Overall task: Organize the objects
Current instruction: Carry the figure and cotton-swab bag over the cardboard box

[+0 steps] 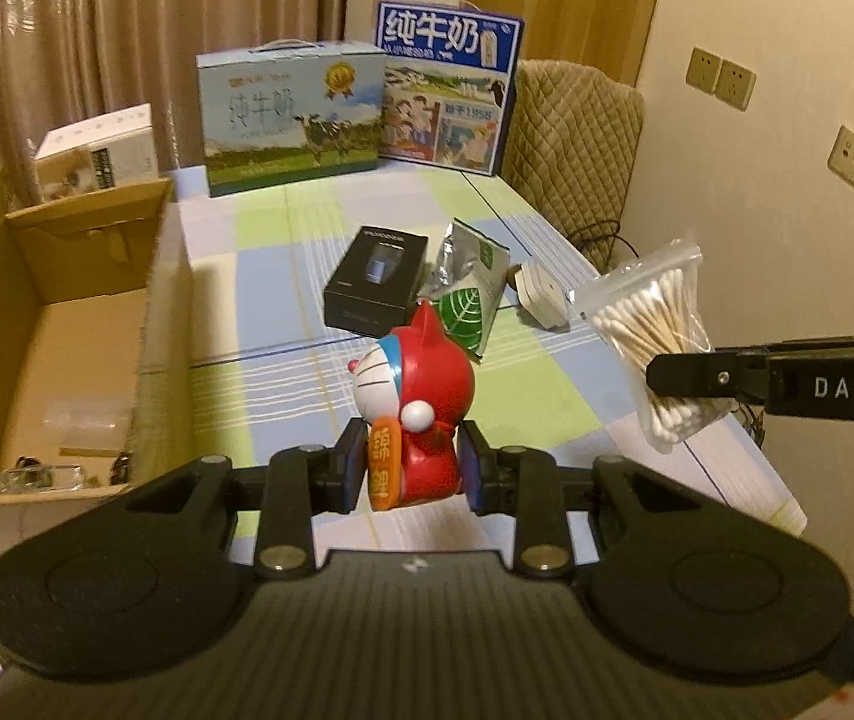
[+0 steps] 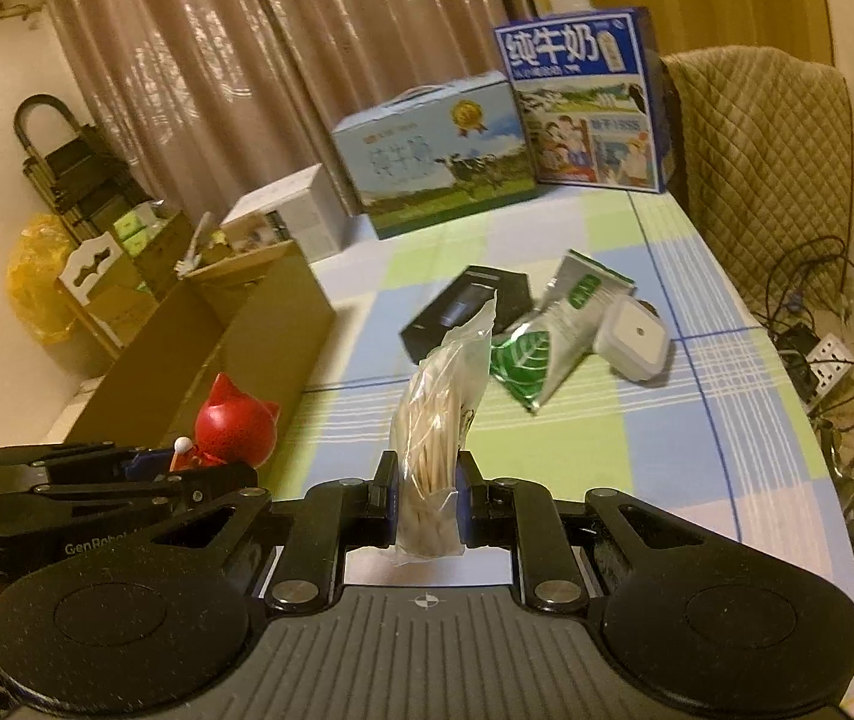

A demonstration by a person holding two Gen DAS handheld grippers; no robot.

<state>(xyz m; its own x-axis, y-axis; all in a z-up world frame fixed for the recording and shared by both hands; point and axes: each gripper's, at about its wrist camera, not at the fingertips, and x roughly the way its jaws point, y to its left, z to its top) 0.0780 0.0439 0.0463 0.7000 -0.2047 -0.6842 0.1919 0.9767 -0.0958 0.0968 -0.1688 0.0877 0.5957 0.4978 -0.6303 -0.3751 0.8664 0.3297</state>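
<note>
My left gripper (image 1: 412, 474) is shut on a red Doraemon figurine (image 1: 421, 396) and holds it upright above the checked tablecloth (image 1: 283, 330). The figurine also shows in the right wrist view (image 2: 235, 423), at the left. My right gripper (image 2: 427, 495) is shut on a clear bag of cotton swabs (image 2: 436, 420); in the left wrist view the bag (image 1: 658, 330) hangs at the right. On the table lie a black box (image 1: 376, 279), a green-leaf foil pouch (image 1: 466, 294) and a small white container (image 1: 541, 294).
An open cardboard box (image 1: 67, 324) stands at the table's left edge, with small items in its bottom. Two milk cartons (image 1: 292, 114) (image 1: 448, 90) stand at the back. A quilted chair (image 1: 571, 138) and cables (image 2: 811, 324) are at the right.
</note>
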